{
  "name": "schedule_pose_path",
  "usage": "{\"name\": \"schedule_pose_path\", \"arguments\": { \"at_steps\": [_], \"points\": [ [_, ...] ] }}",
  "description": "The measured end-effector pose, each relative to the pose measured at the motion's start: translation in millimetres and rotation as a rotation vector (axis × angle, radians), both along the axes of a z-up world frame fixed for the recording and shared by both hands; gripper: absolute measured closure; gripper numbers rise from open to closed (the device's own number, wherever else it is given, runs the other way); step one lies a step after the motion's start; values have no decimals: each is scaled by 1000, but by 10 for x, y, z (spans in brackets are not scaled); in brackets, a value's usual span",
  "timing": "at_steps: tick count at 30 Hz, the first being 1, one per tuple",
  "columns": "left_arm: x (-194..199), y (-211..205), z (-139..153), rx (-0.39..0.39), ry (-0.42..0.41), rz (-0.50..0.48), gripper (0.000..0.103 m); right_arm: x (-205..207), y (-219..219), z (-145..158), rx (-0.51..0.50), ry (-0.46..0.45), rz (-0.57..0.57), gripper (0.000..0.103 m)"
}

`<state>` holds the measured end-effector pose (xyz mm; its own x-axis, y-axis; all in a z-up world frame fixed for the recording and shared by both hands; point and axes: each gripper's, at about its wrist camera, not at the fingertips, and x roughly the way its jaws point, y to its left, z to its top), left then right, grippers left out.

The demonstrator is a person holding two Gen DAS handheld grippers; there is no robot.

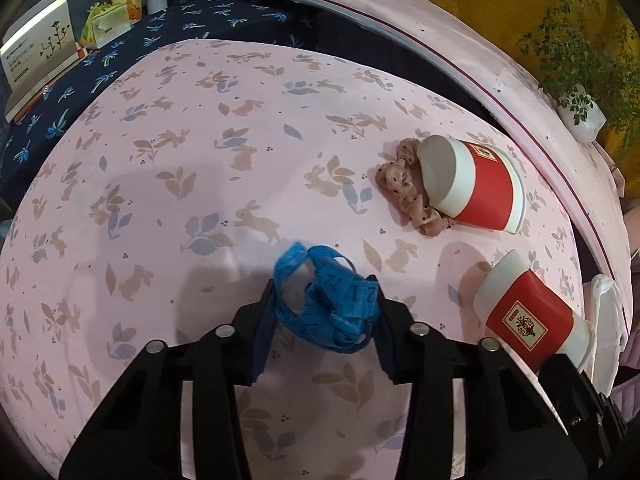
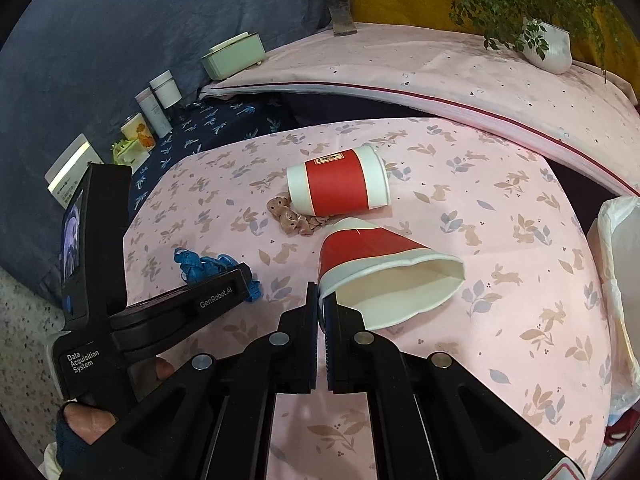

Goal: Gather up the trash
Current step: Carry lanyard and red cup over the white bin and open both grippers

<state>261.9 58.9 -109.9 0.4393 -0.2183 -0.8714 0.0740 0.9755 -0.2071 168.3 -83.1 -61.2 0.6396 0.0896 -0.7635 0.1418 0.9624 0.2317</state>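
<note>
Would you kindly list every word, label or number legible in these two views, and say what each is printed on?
"GenRobot.AI": on the left gripper, its black arm.
"Data Acquisition System": on that gripper's black handle.
Numerals on the crumpled blue measuring tape: blurred, not surely readable.
Labels on the two red and white paper cups: characters too small.
Print on the white card box: too small.

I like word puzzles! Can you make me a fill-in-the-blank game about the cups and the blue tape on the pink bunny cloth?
1. The left gripper has its fingers around a bunched measuring tape whose color is ____.
2. The right gripper pinches the rim of a red and white paper ____.
3. The other cup lies on its ____, not upright.
4. Touching that cup is a pinkish-brown hair ____ with dots.

Missing words: blue; cup; side; scrunchie
</note>
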Motion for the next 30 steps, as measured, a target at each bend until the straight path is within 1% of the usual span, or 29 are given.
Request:
{"name": "schedule_pose_path", "arguments": {
  "at_steps": [1, 2, 3, 9, 14, 23, 30],
  "points": [
    [-8, -32, 9, -6, 0, -12, 81, -11, -18, 3, 1, -1, -2, 100],
    [-18, -65, 22, -7, 3, -22, 85, -25, -44, 10, 3, -2, -6, 100],
    [-30, -98, 36, -5, 5, -29, 87, -43, -74, 21, 6, -5, -11, 100],
    [-198, -315, 180, 24, -29, -71, 88, -153, -269, 120, 22, -31, -41, 100],
    [-359, -486, 315, 29, -48, -101, 88, -268, -454, 203, 32, -54, -68, 100],
    [-700, -918, 579, 39, -98, -179, 88, -515, -801, 344, 41, -89, -114, 100],
    [-906, -1232, 707, 42, -123, -226, 88, -636, -1060, 456, 24, -114, -127, 100]
  ]
}}
